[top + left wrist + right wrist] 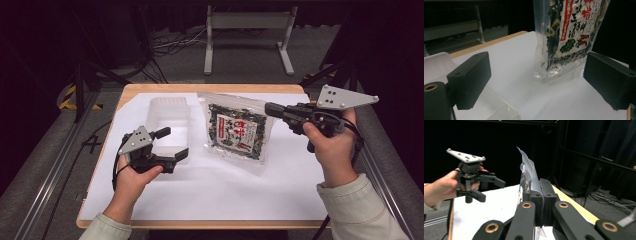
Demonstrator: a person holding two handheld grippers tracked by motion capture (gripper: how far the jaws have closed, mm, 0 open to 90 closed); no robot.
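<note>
Clear plastic makes the container (170,119) hard to read from the high view: its walls fade into the white sheet (210,195) under it, and what it holds, if anything, cannot be made out. In the left gripper view only a corner of it shows, cut off at the lower edge. The printed bag (239,131) of dark dried flakes is held up by its right edge, so its label is cropped at the top in the left gripper view and seen almost edge-on in the right gripper view, where the writing cannot be read. The sheet covers nearly all of a wooden counter (210,88), whose bare rim shows at the far side. Beyond it the room is dark, with a grey floor, loose cables and the white legs of a stand (247,37); metal rails run along both sides of the counter. The left gripper (172,143) rests low by the container's near right corner, jaws spread wide with nothing between them, aimed toward the bag, the left hand (134,176) wrapped round its handle. The right gripper (271,109) is raised over the counter's right side, jaws pressed together on the bag's edge, with the right hand (330,147) gripping from behind and a pale sleeve (362,210) at the lower right.
</note>
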